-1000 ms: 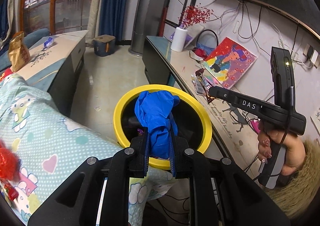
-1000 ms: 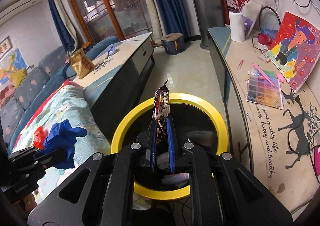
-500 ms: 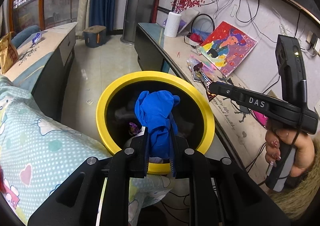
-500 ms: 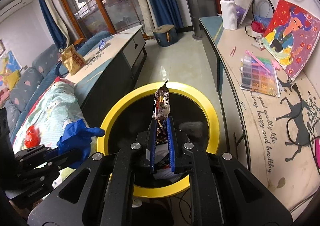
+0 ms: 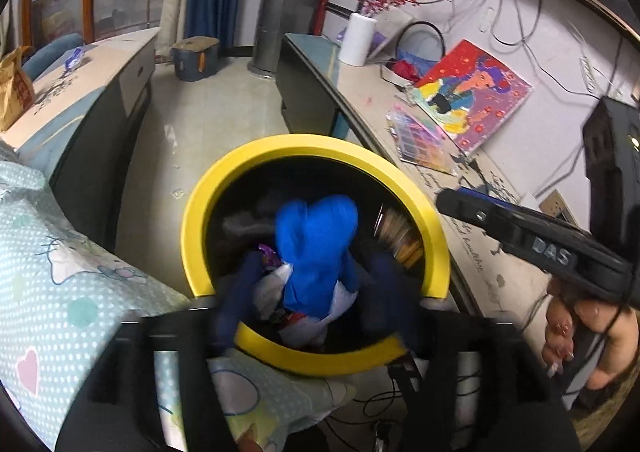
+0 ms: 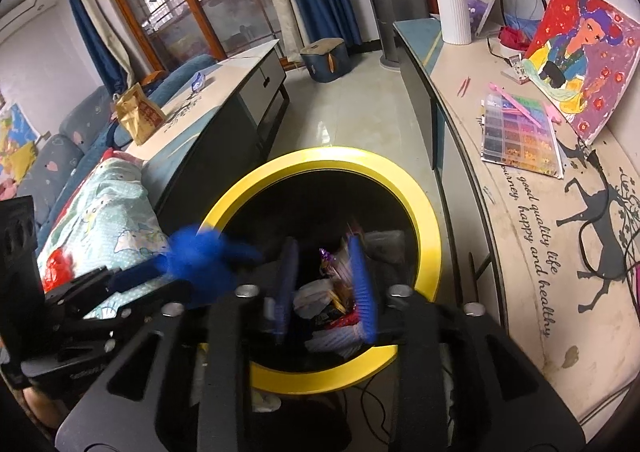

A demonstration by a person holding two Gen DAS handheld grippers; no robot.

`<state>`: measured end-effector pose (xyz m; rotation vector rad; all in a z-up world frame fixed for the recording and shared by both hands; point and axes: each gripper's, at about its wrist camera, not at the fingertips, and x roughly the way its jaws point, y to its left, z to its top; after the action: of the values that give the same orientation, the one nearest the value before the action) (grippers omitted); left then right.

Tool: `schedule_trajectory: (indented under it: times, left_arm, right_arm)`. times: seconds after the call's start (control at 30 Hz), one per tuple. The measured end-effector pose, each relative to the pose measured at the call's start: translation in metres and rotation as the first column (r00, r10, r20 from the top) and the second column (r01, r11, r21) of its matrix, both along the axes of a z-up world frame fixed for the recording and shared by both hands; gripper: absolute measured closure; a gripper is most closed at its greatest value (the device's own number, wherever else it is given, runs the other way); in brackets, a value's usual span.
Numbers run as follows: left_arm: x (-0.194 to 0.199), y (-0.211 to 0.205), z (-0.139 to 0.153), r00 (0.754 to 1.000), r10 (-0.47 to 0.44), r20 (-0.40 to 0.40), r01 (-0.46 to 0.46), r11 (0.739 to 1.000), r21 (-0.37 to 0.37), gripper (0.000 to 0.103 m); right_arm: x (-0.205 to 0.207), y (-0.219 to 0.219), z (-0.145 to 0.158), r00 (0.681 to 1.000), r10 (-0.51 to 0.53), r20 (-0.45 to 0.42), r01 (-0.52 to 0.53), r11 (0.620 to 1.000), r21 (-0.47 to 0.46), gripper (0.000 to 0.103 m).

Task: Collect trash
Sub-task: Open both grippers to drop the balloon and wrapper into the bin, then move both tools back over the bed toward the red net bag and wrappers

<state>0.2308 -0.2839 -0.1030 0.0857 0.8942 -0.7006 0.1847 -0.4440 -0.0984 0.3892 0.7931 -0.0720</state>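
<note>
Over the round yellow-rimmed black bin (image 5: 434, 236), the left gripper (image 5: 316, 284) has just sprung wide, freeing the crumpled blue glove (image 5: 318, 244); the right gripper (image 6: 326, 284), just parted, holds nothing; the glove could snag a pad and land outside the rim.

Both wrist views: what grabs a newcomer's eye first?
The yellow-rimmed bin fills the centre of both views, on the floor between a cabinet and a long counter. Over its mouth a bright blue glove sits between the open pads of the left hand-held gripper, whose jaws have just been opening. Next, the colourful painting on the counter, leaning against the wall.
</note>
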Motion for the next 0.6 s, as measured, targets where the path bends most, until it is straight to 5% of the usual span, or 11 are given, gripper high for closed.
schedule_trajectory:
  times: [0.1,0.6]
  left_arm:
    - [-0.001,0.006,0.009,0.999,0.028,0.019,-0.028,1.000,-0.015,0.005]
    - [-0.034,0.075,0.047,0.975,0.200,0.098,-0.199,0.980,-0.021,0.006]
  right_arm:
    - [-0.001,0.001,0.003,1.000,-0.004,0.009,0.004,1.000,-0.009,0.067]
    - [-0.004,0.028,0.031,0.996,0.052,0.077,-0.048,0.997,-0.054,0.050]
